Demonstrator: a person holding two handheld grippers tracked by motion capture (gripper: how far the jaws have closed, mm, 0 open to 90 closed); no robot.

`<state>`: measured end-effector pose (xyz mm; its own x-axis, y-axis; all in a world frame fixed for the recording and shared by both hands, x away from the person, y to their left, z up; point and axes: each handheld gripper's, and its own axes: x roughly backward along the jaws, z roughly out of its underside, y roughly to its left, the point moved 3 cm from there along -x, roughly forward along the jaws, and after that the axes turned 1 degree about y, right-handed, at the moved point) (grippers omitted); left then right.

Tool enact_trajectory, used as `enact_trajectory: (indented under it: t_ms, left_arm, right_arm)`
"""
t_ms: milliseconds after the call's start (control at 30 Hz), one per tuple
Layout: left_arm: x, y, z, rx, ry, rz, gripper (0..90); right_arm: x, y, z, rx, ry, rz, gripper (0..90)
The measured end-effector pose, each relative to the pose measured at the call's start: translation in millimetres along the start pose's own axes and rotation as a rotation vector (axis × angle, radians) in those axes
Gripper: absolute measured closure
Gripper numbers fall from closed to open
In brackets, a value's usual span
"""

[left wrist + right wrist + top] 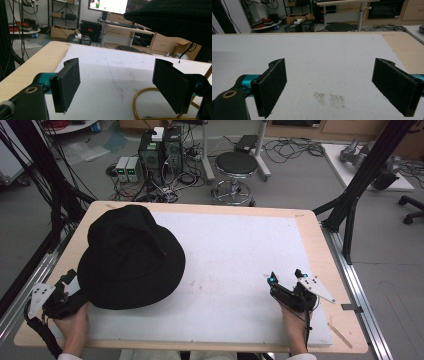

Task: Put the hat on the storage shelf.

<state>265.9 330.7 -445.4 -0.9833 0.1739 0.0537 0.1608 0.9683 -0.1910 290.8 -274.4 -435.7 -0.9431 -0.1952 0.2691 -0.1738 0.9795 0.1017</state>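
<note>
1. Black wide-brimmed felt hat [131, 257] is sitting on the left half of the worktop [310, 227], over the white foam sheet [240, 255].
2. In the left claw view the hat's brim [175, 17] is hanging above the sheet at upper right, w/ a curved gold wire stand [140, 100] showing under it at the bottom.
3. Left claw [70, 282] is lying at the near-left corner, just beside the hat's near-left brim edge; jaws are standing wide apart w/ nothing between them. Touching the brim or not: can't tell.
4. Right claw [285, 276] is resting near the near-right part of the sheet, well apart from the hat; jaws are spread wide, gripping nothing.
5. A faint dark speckled smudge [329, 98] is lying on the sheet between the right claw's jaws.
</note>
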Motion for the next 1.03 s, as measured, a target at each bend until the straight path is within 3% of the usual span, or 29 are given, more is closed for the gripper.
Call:
enact_trajectory:
  t_ms: [1033]
  left_arm:
    - [2.3,4.4,0.5,0.018,0.005,0.000,22.4]
  right_arm:
    - [-0.9,-1.4,1.5,-0.010,0.008,0.001,11.6]
